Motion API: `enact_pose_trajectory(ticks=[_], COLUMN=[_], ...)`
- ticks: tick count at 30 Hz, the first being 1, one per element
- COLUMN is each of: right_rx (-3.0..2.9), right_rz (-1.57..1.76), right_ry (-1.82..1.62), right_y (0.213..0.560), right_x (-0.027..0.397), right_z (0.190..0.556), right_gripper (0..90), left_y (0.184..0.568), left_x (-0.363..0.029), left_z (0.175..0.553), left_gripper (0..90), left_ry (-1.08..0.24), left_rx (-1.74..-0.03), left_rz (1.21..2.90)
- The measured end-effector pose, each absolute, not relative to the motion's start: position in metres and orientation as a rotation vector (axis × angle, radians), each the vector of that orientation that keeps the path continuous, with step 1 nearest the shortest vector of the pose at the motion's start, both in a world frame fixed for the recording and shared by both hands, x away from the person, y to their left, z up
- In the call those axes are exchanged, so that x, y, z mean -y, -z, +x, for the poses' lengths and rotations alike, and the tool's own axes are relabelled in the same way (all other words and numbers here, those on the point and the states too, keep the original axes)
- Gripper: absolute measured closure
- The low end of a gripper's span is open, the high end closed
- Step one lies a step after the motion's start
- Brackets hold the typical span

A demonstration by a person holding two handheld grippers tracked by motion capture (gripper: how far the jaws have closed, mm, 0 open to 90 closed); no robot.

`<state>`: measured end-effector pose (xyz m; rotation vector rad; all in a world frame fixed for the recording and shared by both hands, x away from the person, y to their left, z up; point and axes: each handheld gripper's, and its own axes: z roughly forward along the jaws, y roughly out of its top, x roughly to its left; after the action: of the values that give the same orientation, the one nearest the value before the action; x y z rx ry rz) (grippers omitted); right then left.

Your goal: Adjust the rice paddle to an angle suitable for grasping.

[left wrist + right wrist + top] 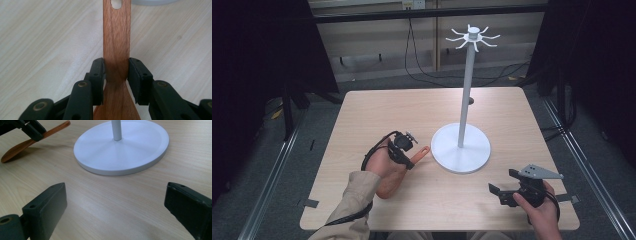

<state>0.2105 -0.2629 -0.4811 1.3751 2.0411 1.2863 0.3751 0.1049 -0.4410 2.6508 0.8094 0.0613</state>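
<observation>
- The left gripper sits at about 8 o'clock from the table's centre in the high view, held in the person's left hand, a tan sleeve behind it.
- Its jaws are pinched on the narrow neck of a wooden spatula; in the left gripper view the two black pads press against both edges of the handle just where it widens toward the blade.
- The spatula's handle runs toward 12 o'clock in that view, with a slotted hanging hole near its end.
- In the right gripper view the spatula is tilted: the blade tip touches the table at 10 o'clock, and the handle end is raised, pointing toward the white stand.
- The white hook stand is upright a little right of the table's centre, its round base flat on the wood and its pole topped by a ring of short hooks.
- The spatula's handle tip is near the base's rim at 9 o'clock, apart from it.
- The right gripper is at about 5 o'clock on the table, held in the right hand, a grey three-cornered plate on top.
- Its jaws are spread wide with nothing between them, bare wood below; the stand's base lies beyond them at 12 o'clock.
</observation>
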Motion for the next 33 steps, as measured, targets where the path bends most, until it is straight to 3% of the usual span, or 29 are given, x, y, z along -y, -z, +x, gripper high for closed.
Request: enact_pose_trajectory(ticks=[17,33], right_rx=[-2.056,-2.086], right_rz=[1.351,1.316], right_ry=[-1.297,-1.295], right_y=[0.481,0.482], right_x=[0.254,0.244], right_z=[0.215,0.217], right_gripper=[4.1,4.2], left_y=[0.417,0.410], left_x=[-0.150,-0.167], left_z=[0.350,0.326], left_gripper=[66.4,66.4], left_ry=[-0.113,-0.176], left_rx=[-0.830,-0.806], left_rz=[2.142,1.964])
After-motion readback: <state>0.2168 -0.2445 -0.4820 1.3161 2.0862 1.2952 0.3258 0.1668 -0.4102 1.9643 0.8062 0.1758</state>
